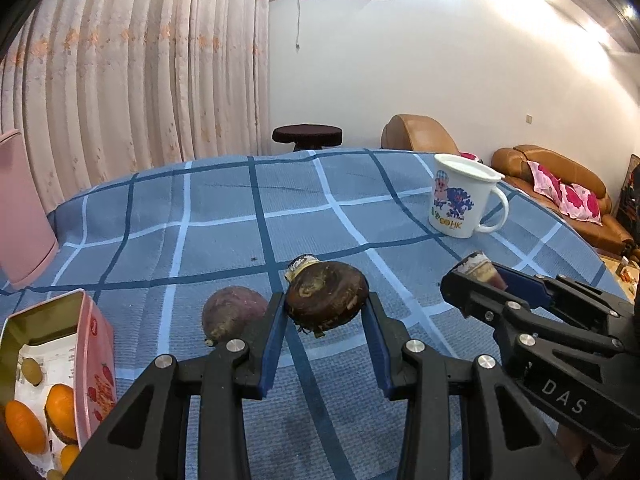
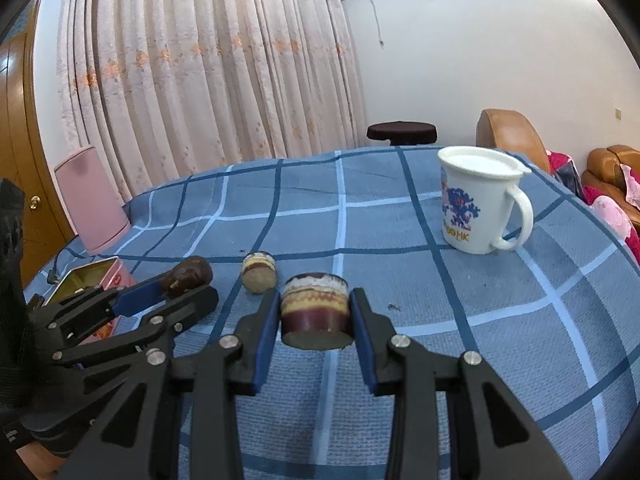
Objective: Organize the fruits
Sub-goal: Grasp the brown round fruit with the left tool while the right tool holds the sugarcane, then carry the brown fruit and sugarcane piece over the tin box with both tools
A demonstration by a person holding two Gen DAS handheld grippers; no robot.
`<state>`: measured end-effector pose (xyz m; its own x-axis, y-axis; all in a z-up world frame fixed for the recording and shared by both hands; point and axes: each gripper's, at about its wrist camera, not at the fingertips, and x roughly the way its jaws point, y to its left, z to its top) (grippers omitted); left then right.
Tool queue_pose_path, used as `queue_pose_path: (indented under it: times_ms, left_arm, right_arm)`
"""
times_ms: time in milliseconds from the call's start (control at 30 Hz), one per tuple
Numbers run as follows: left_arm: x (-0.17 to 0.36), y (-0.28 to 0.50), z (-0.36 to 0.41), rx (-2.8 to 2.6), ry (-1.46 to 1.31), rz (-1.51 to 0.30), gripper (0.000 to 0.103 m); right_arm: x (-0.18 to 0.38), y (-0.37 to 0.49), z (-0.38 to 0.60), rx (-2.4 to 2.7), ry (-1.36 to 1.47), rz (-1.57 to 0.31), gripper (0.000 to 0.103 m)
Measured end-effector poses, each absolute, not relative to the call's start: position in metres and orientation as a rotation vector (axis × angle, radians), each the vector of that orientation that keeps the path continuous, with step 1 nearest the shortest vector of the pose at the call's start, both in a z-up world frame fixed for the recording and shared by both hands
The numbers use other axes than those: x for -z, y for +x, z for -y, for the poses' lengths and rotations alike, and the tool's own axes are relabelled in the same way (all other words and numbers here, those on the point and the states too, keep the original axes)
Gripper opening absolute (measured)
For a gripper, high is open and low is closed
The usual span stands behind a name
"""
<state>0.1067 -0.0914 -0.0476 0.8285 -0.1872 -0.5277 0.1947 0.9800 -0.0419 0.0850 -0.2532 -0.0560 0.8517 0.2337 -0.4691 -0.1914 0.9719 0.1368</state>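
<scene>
Left gripper (image 1: 326, 312) clamps a dark brown round fruit (image 1: 326, 300) above the checked cloth (image 1: 224, 216); right gripper (image 2: 316, 316) clamps a layered cup-shaped piece (image 2: 316, 310). Only the left view shows oranges (image 1: 60, 404) inside the pink tin (image 1: 94, 360). Mug (image 1: 460, 196) reads "HK".

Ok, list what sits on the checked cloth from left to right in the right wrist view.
Pink tin → dark brown fruit in the left gripper → small layered piece lying loose → layered cylinder between the right gripper fingers → white mug.
</scene>
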Motion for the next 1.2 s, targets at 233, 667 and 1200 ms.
queue_pose_path:
  times_ms: [233,667,1200]
  left_arm:
    - [0.045,0.099,0.088,0.199,0.007,-0.528,0.040]
    - [0.041,0.085,0.083,0.181,0.018,-0.481,0.040]
    - [0.034,0.061,0.029,0.100,-0.023,-0.476,0.040]
  right_arm:
    - [0.053,0.079,0.250,-0.229,0.067,-0.474,0.038]
    - [0.047,0.065,0.243,-0.241,0.025,-0.389,0.038]
    - [0.037,0.066,0.187,-0.384,-0.006,-0.393,0.038]
